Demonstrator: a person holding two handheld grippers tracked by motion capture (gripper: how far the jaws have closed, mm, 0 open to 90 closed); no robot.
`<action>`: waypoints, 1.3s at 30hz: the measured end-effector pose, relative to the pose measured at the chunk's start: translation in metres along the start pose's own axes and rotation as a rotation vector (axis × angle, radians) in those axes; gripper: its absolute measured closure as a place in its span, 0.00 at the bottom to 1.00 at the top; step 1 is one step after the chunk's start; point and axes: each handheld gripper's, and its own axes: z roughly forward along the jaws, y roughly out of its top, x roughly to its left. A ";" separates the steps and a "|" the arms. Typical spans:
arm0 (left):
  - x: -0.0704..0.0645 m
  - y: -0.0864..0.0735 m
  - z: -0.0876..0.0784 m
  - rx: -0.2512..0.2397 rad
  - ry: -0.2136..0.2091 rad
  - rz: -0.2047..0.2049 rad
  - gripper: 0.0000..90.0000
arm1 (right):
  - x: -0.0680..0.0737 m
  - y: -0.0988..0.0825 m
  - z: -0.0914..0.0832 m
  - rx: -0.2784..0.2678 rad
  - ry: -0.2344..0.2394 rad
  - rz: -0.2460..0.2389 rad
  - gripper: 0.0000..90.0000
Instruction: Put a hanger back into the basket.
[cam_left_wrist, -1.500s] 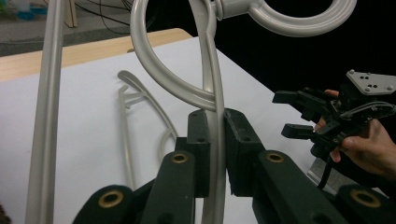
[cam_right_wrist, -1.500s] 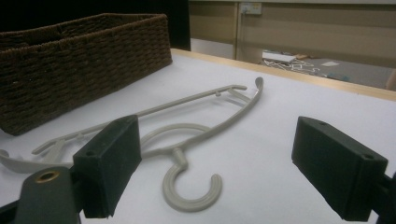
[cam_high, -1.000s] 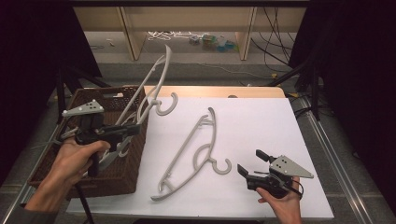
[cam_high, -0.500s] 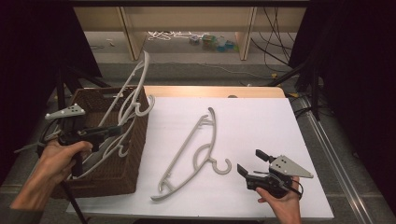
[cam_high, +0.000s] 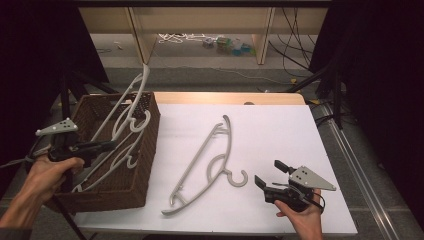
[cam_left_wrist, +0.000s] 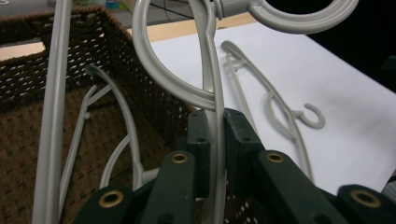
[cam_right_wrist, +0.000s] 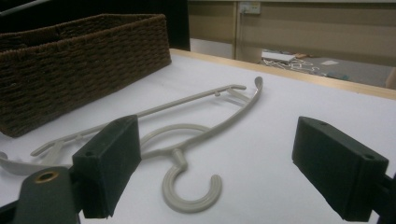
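Left gripper (cam_high: 102, 146) is clamping a grey hanger (cam_high: 131, 107) by its thin bar; in the left gripper view the jaws are pressing tight on the bar, with the hanger's ring just above them. The held hanger is standing tilted over the basket (cam_high: 145, 165), upper end rising above the far rim, lower end dipping inside. The left hand (cam_high: 47, 172) is sitting beside the basket's near-left corner.

Basket: brown wicker, resting on the left part of the white table (cam_high: 280, 130). A second hanger (cam_high: 112, 162) is lying inside it, leaning against the wall; its pale bars are showing on the basket floor in the left gripper view.

Third hanger (cam_high: 207, 165) is lying flat on the table, mid-table, running diagonally from near-left to far-right, hook (cam_high: 237, 177) curling toward the right gripper. It is touching neither the basket nor either gripper.

Right gripper (cam_high: 270, 175) is resting low at the near-right of the table, held in the right hand (cam_high: 302, 212). Its jaws are standing wide apart with nothing between them; in the right gripper view the pads are framing the flat hanger's hook, which is lying just ahead of them, apart from both pads.
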 end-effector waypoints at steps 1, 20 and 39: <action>0.001 -0.003 0.000 -0.001 -0.007 0.002 0.90 | 0.000 0.000 0.000 0.002 0.002 0.000 0.18; 0.023 -0.020 -0.006 0.122 0.020 0.008 0.90 | 0.001 -0.001 0.001 0.012 0.007 -0.003 0.18; 0.029 -0.021 0.000 0.211 0.006 0.028 0.90 | 0.001 0.000 0.001 0.012 0.008 -0.006 0.18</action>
